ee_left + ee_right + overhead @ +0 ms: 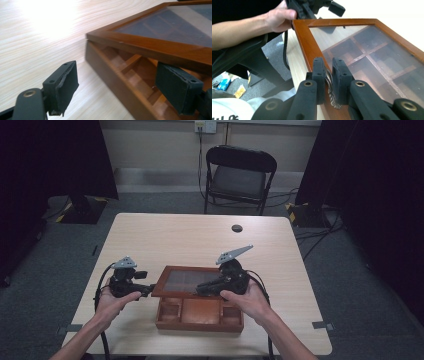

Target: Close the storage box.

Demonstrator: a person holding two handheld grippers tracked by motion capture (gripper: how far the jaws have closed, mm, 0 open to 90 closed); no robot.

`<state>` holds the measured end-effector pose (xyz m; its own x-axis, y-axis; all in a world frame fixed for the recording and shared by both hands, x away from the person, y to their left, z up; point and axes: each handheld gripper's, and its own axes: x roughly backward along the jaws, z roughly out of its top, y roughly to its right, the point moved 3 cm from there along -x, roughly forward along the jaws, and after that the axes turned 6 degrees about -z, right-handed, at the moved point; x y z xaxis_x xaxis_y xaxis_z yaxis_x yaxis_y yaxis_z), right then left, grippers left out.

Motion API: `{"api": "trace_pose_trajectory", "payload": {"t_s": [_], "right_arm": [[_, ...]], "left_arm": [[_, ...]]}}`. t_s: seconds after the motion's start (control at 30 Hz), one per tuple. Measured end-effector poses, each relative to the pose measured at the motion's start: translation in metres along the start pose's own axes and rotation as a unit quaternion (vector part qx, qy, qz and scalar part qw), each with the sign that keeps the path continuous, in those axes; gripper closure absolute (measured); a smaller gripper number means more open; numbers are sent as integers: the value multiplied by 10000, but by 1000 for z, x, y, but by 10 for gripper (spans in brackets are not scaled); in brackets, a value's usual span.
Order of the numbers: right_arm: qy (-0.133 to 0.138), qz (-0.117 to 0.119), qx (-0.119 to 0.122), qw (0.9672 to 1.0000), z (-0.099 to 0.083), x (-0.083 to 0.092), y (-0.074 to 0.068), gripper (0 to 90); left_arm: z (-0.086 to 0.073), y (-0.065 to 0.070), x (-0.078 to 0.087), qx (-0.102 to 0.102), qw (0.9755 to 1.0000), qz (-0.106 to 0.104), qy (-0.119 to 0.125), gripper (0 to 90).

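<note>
Lift slowly the glass lid (186,281) of the wooden box (199,314), near-centre on the tabletop (200,232), right gripper (328,80) jaws clamped on its metal handle (330,87), left gripper (125,86) jaws open at the left corner.

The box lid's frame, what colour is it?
Reddish-brown wood around a glass pane; the lid shows best in the right gripper view.
</note>
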<state>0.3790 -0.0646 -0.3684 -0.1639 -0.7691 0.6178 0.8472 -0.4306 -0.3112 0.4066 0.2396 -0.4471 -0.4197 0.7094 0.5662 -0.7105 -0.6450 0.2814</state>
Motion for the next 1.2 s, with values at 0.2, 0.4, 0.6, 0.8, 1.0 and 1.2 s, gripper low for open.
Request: {"api": "trace_pose_trajectory", "payload": {"t_s": [0.2, 0.4, 0.6, 0.8, 1.0, 1.2], "right_arm": [[-27, -11, 77, 10000, -6, -1, -1, 817], [-78, -29, 134, 9999, -12, -3, -2, 817], [-143, -99, 194, 9997, -18, -6, -5, 816], [-275, -106, 225, 9993, -29, -14, -7, 816], [-337, -79, 238, 9991, -37, -20, -7, 816], [-511, -67, 226, 9984, -46, -28, -7, 816]], "left_arm": [[-5, -13, 9, 97, 9998, 182, -13, 185], [-9, -20, 9, 148, 9996, 233, -63, 188], [-12, -28, 6, 224, 9993, 246, -182, 193], [-14, -32, 5, 235, 9990, 293, -250, 194], [-15, -30, 2, 273, 9990, 215, -283, 210], [-14, -30, 2, 235, 9988, 308, -282, 220]]}}
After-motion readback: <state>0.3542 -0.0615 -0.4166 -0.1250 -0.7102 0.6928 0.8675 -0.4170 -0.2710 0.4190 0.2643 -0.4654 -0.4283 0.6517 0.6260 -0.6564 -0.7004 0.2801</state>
